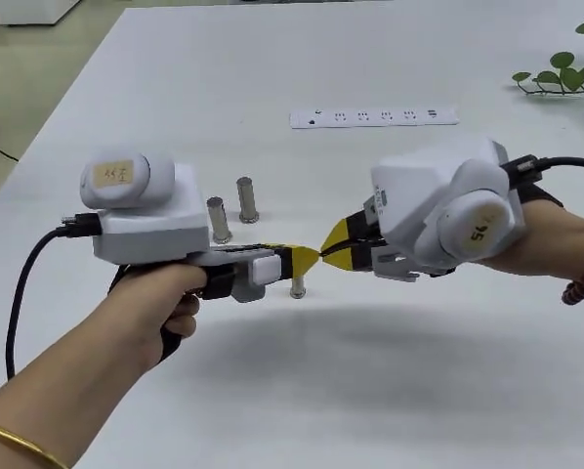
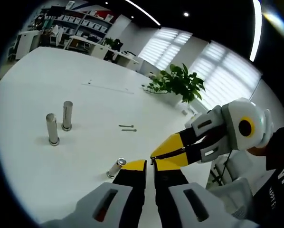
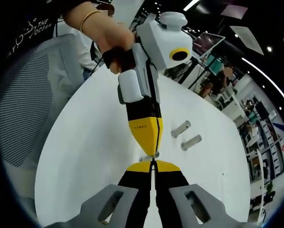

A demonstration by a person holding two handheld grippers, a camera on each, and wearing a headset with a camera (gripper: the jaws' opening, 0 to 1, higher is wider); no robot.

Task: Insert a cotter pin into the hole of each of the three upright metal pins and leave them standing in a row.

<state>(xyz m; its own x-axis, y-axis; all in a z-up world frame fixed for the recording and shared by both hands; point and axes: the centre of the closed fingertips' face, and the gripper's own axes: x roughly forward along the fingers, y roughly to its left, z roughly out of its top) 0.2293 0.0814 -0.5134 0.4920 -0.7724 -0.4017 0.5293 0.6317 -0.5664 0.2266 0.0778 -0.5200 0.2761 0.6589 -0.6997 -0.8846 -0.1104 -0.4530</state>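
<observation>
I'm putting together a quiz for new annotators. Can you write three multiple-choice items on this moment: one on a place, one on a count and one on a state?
1. Where is the nearest metal pin?
A) on the floor
B) just below where the left gripper and right gripper meet tip to tip
C) lifted in the air

2. How many metal pins are on the table?
A) two
B) three
C) five

3. How are the two farther metal pins placed?
A) upright, with a gap between them
B) lying flat
C) stacked on each other

Answers:
1 B: the head view shows it standing under the yellow tips.
2 B: there are two farther back and one near.
3 A: each stands on its own base, apart from the other.
</observation>
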